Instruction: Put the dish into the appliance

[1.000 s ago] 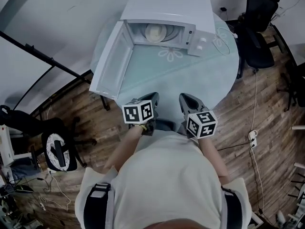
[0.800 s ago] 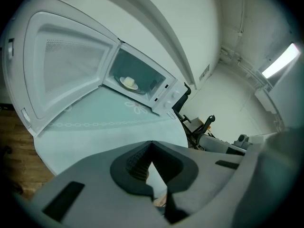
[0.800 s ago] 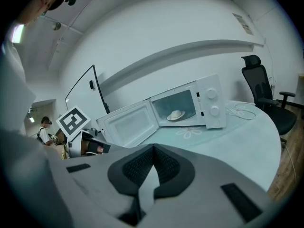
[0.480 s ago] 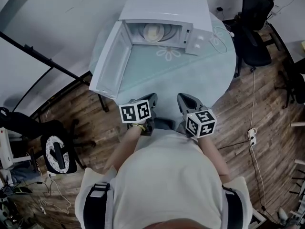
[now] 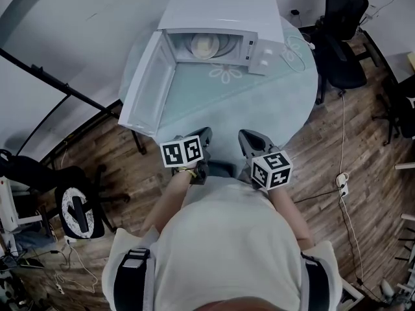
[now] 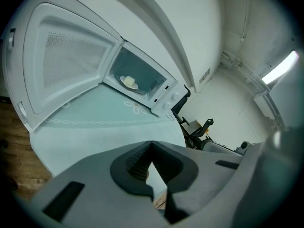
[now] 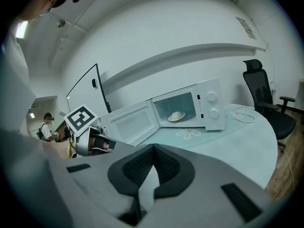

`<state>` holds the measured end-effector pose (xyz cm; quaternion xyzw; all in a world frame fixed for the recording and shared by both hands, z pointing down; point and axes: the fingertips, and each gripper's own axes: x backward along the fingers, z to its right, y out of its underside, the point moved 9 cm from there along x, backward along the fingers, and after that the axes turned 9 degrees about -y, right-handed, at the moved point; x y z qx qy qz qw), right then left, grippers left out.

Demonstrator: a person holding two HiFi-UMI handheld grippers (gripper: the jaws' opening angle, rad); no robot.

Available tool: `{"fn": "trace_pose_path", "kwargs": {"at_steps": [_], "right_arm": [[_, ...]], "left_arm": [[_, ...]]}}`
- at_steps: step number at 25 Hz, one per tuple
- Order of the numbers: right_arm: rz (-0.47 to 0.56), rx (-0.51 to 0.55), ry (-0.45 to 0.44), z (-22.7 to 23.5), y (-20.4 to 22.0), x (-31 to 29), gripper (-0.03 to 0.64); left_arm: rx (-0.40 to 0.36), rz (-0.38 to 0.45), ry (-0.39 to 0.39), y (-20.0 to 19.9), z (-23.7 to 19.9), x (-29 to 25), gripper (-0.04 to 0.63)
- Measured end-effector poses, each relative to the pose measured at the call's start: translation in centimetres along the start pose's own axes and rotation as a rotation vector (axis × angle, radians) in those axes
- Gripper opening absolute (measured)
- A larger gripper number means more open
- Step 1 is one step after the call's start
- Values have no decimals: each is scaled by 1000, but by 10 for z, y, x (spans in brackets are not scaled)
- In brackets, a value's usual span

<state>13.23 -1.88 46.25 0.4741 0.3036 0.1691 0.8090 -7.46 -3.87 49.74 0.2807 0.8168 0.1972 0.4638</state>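
A white microwave (image 5: 224,8) stands at the far side of the round glass table (image 5: 272,102), its door (image 5: 148,89) swung wide open to the left. A pale dish (image 5: 206,44) lies inside the cavity, also seen as the dish (image 6: 128,81) in the left gripper view and the dish (image 7: 176,116) in the right gripper view. My left gripper (image 5: 206,132) and right gripper (image 5: 243,135) hover side by side at the near table edge, close to the person's body and far from the microwave. Both are shut with nothing between their jaws.
Two black office chairs (image 5: 340,37) stand right of the table, another chair (image 5: 78,209) at the left on the wooden floor. A white cable loop (image 5: 292,47) lies beside the microwave. A black bar (image 5: 58,80) runs diagonally at the left.
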Motion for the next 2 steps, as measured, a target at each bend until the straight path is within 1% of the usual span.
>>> {"fn": "trace_pose_path", "kwargs": {"at_steps": [2], "right_arm": [[3,2,-3,0,0,1,6]], "left_arm": [[5,-1,-3,0,-1,-1,9]]}}
